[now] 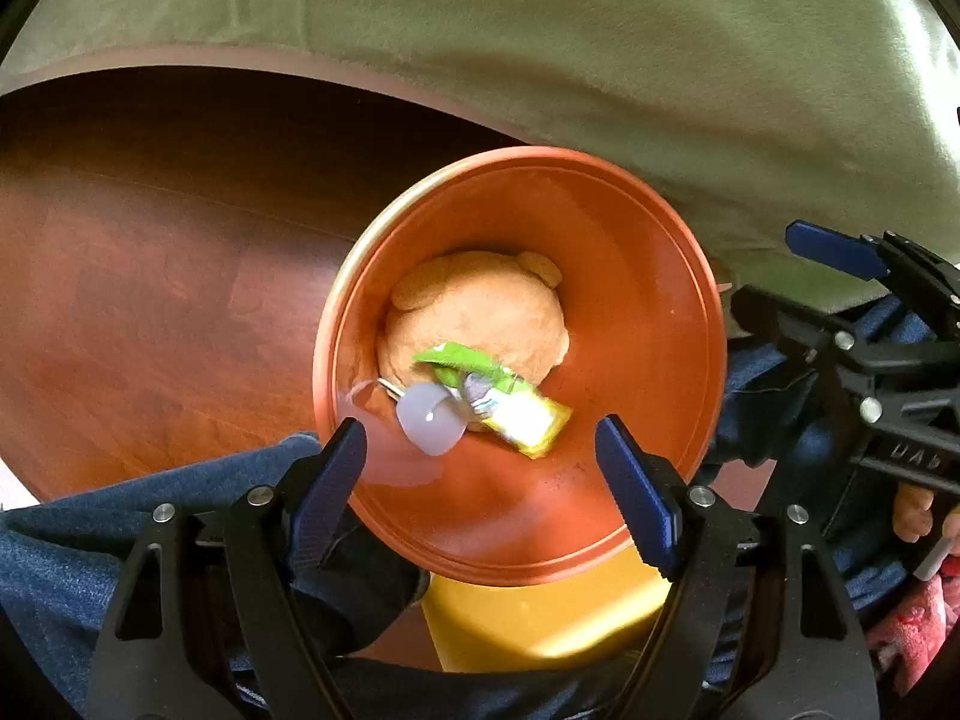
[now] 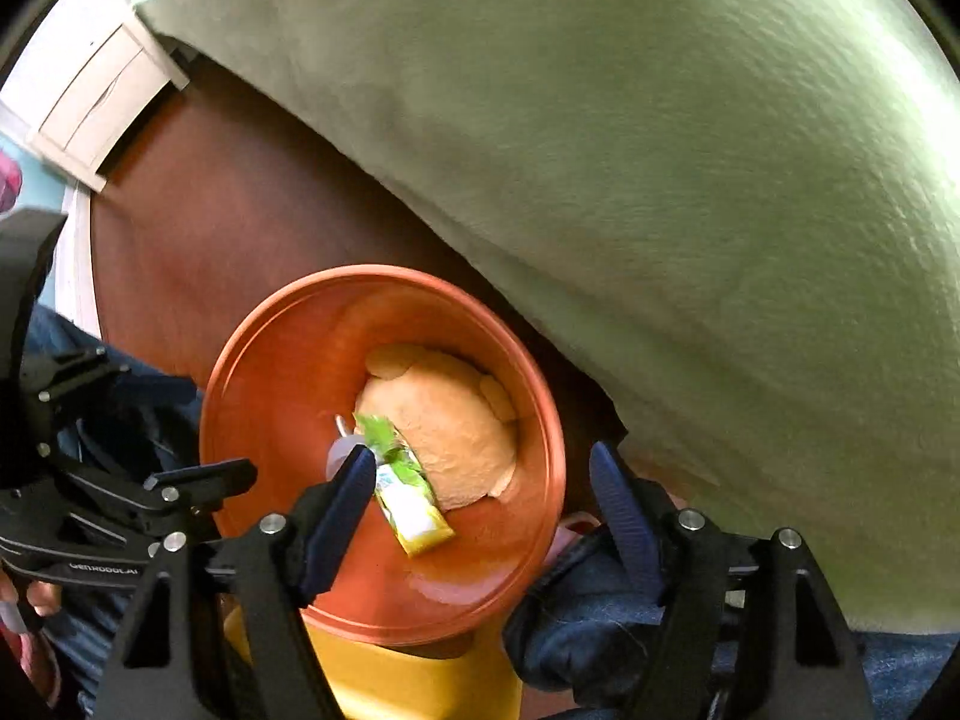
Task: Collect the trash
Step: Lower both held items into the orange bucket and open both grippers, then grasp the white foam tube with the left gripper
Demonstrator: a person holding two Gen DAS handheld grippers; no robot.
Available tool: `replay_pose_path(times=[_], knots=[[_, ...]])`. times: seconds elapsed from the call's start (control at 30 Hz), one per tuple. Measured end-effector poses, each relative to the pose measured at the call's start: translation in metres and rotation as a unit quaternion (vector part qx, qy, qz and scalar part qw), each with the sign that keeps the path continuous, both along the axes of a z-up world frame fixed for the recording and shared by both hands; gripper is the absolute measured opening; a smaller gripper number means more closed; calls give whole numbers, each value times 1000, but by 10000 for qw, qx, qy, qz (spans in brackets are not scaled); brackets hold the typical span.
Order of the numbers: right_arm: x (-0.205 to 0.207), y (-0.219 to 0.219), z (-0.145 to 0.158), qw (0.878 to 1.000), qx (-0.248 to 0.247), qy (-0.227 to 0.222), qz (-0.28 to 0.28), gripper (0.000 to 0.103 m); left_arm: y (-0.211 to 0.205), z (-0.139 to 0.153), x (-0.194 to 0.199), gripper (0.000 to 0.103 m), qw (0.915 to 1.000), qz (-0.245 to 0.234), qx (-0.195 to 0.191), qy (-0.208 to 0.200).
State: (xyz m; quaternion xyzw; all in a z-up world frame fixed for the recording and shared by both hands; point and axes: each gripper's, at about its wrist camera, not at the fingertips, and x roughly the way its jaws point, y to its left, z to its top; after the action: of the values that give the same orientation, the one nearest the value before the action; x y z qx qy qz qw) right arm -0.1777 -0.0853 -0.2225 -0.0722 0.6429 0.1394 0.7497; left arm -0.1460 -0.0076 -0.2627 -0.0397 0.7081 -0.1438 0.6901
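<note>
An orange bin (image 1: 648, 276) stands on the brown floor; it also shows in the right wrist view (image 2: 270, 372). Inside lie a tan plush toy (image 1: 486, 306), a green and yellow wrapper (image 1: 510, 402) and a pale plastic cap (image 1: 429, 420). The same wrapper (image 2: 411, 504) and toy (image 2: 450, 438) show in the right wrist view. My left gripper (image 1: 480, 450) is open and empty just above the bin's near rim. My right gripper (image 2: 480, 480) is open and empty over the bin's right side; it also shows at the right of the left wrist view (image 1: 852, 252).
A pale green bedcover (image 1: 600, 48) hangs close behind the bin, also in the right wrist view (image 2: 720, 210). The person's jeans (image 1: 150, 510) and a yellow surface (image 1: 540, 618) lie under the bin's near edge. A white cabinet (image 2: 102, 102) stands at far left.
</note>
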Motion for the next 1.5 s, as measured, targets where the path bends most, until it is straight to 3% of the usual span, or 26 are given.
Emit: replay_pose_path(times=[0.43, 0.57, 0.8, 0.87, 1.0, 1.2, 1.37, 1.5], knots=[[1, -7, 15, 9995, 145, -295, -9, 74, -5, -7, -10, 77, 9998, -18, 58, -175], [2, -7, 38, 9981, 261, -560, 10, 76, -2, 17, -6, 77, 9989, -16, 68, -455], [-2, -13, 101, 9878, 538, -1459, 60, 79, 19, 91, 20, 79, 9868, 388, -21, -1570], [-5, -14, 119, 9828, 611, -1738, 116, 80, 29, 120, 37, 86, 9781, 525, -64, -2014], [-8, -15, 137, 9758, 710, -2058, 192, 83, 39, 164, 77, 86, 9642, 726, -26, -2552], [-3, -15, 132, 9764, 779, -2011, 123, 83, 35, 226, 149, 87, 9514, 650, -31, -3011], [-5, -22, 128, 9768, 808, -1982, 24, 83, 32, 244, 208, 87, 9566, 873, -212, -2770], [-6, -26, 128, 9756, 771, -2057, -14, 83, 53, 236, 261, 87, 9588, 1504, -635, -2324]])
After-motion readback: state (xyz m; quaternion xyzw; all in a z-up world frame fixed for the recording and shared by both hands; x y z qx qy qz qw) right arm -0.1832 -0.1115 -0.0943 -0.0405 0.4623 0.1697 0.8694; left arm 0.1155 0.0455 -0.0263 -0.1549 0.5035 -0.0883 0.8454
